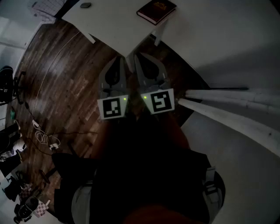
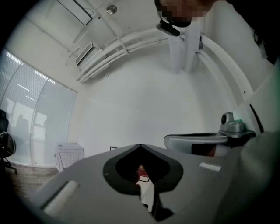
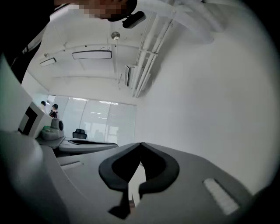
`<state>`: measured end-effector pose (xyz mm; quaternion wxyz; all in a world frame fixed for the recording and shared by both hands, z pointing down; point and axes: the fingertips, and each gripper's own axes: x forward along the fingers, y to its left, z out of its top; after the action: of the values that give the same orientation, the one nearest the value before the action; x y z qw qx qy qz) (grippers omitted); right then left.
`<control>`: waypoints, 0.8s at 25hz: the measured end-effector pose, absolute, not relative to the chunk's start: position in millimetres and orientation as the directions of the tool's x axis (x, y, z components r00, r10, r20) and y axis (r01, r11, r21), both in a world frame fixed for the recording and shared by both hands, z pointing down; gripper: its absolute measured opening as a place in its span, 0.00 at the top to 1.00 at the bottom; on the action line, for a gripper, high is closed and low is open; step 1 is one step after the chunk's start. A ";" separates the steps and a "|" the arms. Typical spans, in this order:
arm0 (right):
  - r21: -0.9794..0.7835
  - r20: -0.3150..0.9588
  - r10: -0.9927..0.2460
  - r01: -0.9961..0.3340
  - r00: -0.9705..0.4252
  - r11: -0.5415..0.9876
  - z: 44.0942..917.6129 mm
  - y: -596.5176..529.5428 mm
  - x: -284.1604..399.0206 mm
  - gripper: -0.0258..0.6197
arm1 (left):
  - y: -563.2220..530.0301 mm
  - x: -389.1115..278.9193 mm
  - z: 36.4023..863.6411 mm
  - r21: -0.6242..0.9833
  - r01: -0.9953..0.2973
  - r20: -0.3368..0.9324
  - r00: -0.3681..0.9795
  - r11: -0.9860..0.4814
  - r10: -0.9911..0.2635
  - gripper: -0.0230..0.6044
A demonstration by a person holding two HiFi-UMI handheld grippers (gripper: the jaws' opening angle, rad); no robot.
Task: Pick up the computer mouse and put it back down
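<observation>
Both grippers are held side by side, level, noses toward the near corner of the white table [image 1: 113, 26] and just short of it, over the dark wood floor [image 1: 65, 78]. Left gripper [image 1: 121, 58]: clenched, jaw tips meeting at the apex in its own view [image 2: 140, 145], nothing gripped; only the table edge and a sliver of dark red show through the gap behind the tips. Right gripper [image 1: 136, 56]: also clenched and empty, tips together in its own view [image 3: 141, 144]. The two noses are nearly touching each other, and a green light shows on each beside its marker cube. Computer mouse [image 1: 85, 5]: a small dark oval lying flat on the table near its far left edge, well apart from both grippers and untouched. Dark red book [image 1: 156, 10]: flat on the table, far side, right of the mouse and well apart from it. Tangle of cables [image 1: 46, 139] on the floor, well left of the table corner. The person's dark clothing fills the bottom of the head view.
</observation>
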<state>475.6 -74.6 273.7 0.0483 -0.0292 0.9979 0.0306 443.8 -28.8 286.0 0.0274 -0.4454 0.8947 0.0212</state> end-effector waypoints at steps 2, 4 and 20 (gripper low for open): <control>0.054 -0.108 -0.048 -0.054 -0.993 0.997 272.7 -73.4 477.0 0.94 | -28.6 444.9 286.6 0.012 -0.796 -0.069 -0.604 0.605 -0.794 0.96; 0.059 -0.110 -0.040 -0.047 -0.993 0.997 272.4 -71.0 478.2 0.94 | -27.4 446.1 287.0 0.013 -0.795 -0.070 -0.606 0.607 -0.792 0.96; 0.085 -0.085 -0.049 -0.056 -0.995 0.995 274.3 -16.4 458.3 0.94 | 24.8 427.1 288.8 0.033 -0.801 -0.070 -0.599 0.598 -0.798 0.96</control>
<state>458.3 -16.4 274.3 0.0414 -0.0263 0.9978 0.0438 427.1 24.8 288.8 0.0238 -0.4473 0.8935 0.0302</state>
